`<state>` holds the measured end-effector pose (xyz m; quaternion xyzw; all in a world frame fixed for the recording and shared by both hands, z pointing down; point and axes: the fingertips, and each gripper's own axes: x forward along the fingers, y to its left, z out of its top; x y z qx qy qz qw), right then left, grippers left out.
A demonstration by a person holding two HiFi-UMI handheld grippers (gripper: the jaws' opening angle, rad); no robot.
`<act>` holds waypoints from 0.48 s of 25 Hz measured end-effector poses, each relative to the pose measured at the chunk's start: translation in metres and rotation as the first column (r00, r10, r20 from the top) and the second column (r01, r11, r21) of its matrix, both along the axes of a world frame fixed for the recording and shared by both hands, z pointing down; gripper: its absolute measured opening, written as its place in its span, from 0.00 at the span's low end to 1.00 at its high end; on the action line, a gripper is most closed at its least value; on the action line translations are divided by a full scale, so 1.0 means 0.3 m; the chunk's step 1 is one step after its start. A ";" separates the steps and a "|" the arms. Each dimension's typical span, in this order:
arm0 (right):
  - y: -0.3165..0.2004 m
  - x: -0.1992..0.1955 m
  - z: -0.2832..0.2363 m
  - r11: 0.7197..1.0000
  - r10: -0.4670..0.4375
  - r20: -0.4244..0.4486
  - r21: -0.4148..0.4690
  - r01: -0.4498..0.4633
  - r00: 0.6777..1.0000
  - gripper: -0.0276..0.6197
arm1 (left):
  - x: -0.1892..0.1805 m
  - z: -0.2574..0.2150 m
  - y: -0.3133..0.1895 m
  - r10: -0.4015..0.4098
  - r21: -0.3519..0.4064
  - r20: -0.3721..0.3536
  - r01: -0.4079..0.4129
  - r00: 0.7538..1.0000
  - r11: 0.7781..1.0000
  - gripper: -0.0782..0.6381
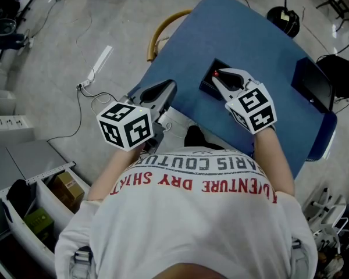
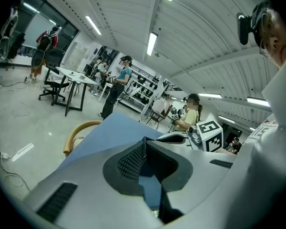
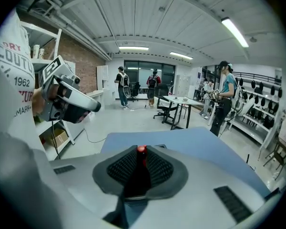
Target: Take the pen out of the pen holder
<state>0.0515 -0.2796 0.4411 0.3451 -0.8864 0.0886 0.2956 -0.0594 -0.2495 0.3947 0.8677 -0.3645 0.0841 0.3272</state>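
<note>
Right gripper view: the pen (image 3: 141, 150), upright in the pen holder (image 1: 207, 86), is being pinched by the right gripper (image 3: 142, 160) directly above it; the left gripper (image 1: 169, 86) is being held closed, empty, farther off.

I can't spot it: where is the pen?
The red-tipped pen is between the pads of the right gripper, at the black pen holder on the table, right of centre in the head view.

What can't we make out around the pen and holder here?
- Pen body: right gripper view, pads cover all but the red tip.
- Pen holder: head view, right tongs cover most of it.
- Dark object at table edge: head view, too dim to identify.
</note>
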 end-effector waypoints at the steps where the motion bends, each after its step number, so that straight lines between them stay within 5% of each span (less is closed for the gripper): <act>1: -0.006 0.005 -0.002 1.000 0.005 -0.002 0.004 -0.005 1.000 0.14 | 0.001 -0.001 -0.002 0.001 0.000 0.001 -0.001 1.000 1.000 0.16; 12: -0.030 0.053 -0.055 0.998 0.055 0.036 0.041 -0.057 0.998 0.13 | 0.008 -0.024 -0.019 0.007 0.019 0.004 -0.007 1.000 1.000 0.16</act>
